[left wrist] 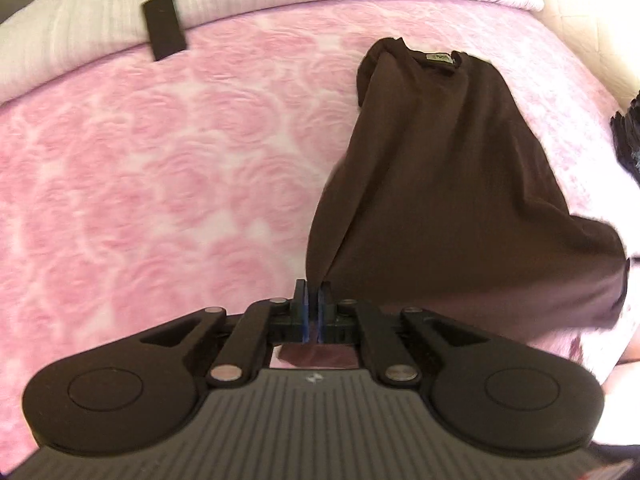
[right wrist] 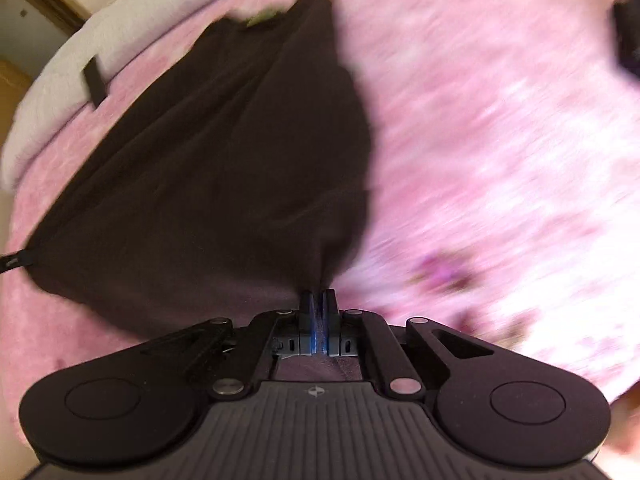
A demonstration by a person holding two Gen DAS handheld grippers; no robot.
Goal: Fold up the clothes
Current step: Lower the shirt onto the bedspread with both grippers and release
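Left wrist view: left gripper [left wrist: 313,296] pinched tight on the near left corner of brown garment [left wrist: 448,168], blue pads almost meeting with a thin fold of cloth between. Garment stretched away over pink rose-patterned bedspread [left wrist: 140,168], collar end farthest off, neck label [left wrist: 439,58] facing up. Cloth fanning out from the pinch in taut creases, so hem held up off the bed, most likely to keep the edge straight for a lengthwise fold. Tool low and near level, pointed along the garment toward the collar. Small dark rectangular strip [left wrist: 165,26] lying at the seam between bedspread and pale quilt [left wrist: 80,28]. More dark fabric [left wrist: 628,136] at far right edge, kind unclear.

Right wrist view: heavy motion blur. Right gripper [right wrist: 319,300] likewise clamped on the opposite near corner of the garment, fabric gathered into the closed pads. Far left corner visibly pulled out toward the other tool, hem spread between the two. Tool tilted slightly, aimed up the cloth.

Judgement: hem corners held in both tools, body of garment resting on bed; fits either carrying hem toward collar or drawing the piece flat.
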